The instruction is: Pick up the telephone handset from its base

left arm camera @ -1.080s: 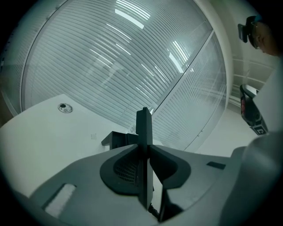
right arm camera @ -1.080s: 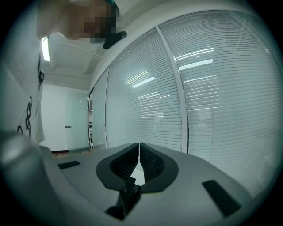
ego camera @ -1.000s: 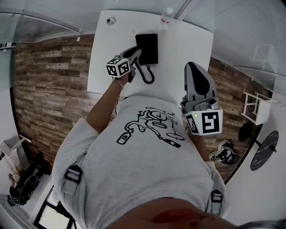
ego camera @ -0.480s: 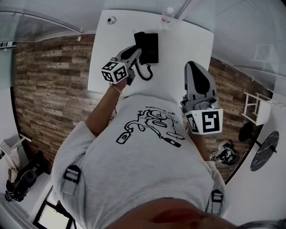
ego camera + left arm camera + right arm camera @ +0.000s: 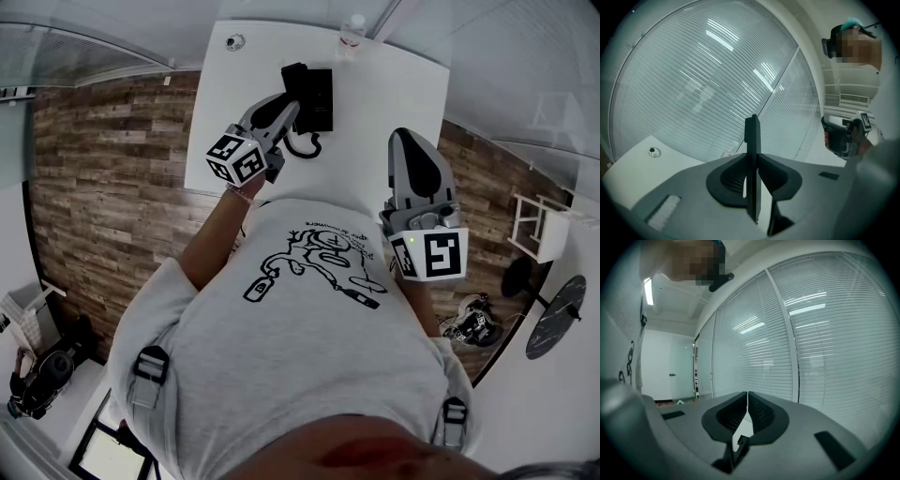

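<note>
White table [image 5: 394, 94] fills the upper middle, bare toward its right edge. Our left gripper [image 5: 287, 99] clamps the black handset [image 5: 751, 136] edge-on, at the base's [image 5: 321, 98] left edge. Our right gripper [image 5: 405, 141], middle right, has jaws together, empty.

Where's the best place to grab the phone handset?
The slim stretch between its ends, pinched across the thin sides. The handset stands edge-on in the left gripper, whose jaws are shut on it that way. Coming in from left of the base probably keeps clear of the curly cord.
</note>
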`<action>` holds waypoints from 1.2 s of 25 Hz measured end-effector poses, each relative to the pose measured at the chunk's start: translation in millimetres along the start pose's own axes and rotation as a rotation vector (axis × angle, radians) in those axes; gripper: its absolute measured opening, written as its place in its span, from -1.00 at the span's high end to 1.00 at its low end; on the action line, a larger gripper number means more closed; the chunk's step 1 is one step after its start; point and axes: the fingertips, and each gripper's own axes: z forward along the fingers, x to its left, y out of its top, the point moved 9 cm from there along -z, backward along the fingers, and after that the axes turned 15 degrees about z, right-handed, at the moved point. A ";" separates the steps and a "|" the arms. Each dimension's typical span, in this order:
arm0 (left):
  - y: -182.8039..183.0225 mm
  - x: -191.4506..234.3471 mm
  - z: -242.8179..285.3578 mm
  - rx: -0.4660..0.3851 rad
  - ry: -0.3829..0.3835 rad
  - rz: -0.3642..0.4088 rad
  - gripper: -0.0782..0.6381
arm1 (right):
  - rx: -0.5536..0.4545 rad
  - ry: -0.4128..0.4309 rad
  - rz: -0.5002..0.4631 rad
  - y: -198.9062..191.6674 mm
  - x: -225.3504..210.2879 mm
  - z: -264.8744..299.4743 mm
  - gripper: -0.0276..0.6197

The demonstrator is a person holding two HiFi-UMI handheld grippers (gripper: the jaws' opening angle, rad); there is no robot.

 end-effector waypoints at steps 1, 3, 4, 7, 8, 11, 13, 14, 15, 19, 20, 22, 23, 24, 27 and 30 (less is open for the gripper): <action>3.0 -2.0 -1.2 -0.007 -0.001 0.006 0.58 | -0.001 0.000 0.000 0.4 0.2 -0.5 0.89; 9.3 -6.2 -4.0 -0.020 -0.004 0.026 0.58 | -0.003 -0.001 -0.001 0.7 0.4 -1.2 0.89; 12.4 -8.1 -5.4 -0.025 -0.006 0.039 0.58 | -0.004 -0.002 -0.001 0.5 0.3 -1.2 0.89; 21.6 -13.6 -9.7 -0.040 -0.009 0.072 0.58 | -0.004 -0.003 -0.001 -0.5 0.1 -0.9 0.89; 24.7 -15.7 -11.5 -0.046 -0.009 0.080 0.58 | -0.004 -0.002 -0.001 -0.8 0.2 -1.0 0.89; 33.9 -22.2 -17.8 -0.067 -0.012 0.098 0.59 | -0.005 -0.001 -0.001 -1.7 1.9 -2.3 0.89; 39.4 -26.6 -21.5 -0.078 -0.013 0.117 0.58 | -0.006 -0.001 -0.001 -2.4 3.0 -3.3 0.89; 42.3 -28.6 -23.1 -0.084 -0.014 0.126 0.59 | -0.006 -0.001 -0.001 -2.6 3.4 -3.6 0.89; 45.3 -30.5 -24.5 -0.089 -0.013 0.136 0.59 | -0.007 0.000 -0.001 -2.5 3.7 -3.7 0.89; 58.1 -37.7 -29.3 -0.109 -0.011 0.180 0.59 | -0.005 -0.002 -0.004 -1.1 4.5 -3.2 0.89; 60.9 -39.4 -30.4 -0.113 -0.012 0.188 0.59 | -0.004 -0.003 -0.004 -1.1 4.5 -3.2 0.89; 66.4 -42.8 -32.7 -0.122 -0.011 0.197 0.59 | -0.003 -0.004 -0.005 -1.8 4.4 -3.3 0.89; 69.2 -44.3 -33.8 -0.127 -0.010 0.199 0.59 | -0.003 -0.005 -0.005 -2.3 4.4 -3.3 0.89; 71.8 -45.7 -34.9 -0.133 -0.010 0.202 0.59 | -0.002 -0.005 -0.005 -2.7 4.4 -3.1 0.89; 78.5 -49.4 -37.5 -0.150 -0.013 0.215 0.59 | -0.001 -0.005 -0.005 -4.3 3.8 -2.8 0.89; 85.1 -54.3 -40.9 -0.164 -0.013 0.230 0.59 | 0.000 -0.005 -0.007 -5.3 3.6 -4.0 0.89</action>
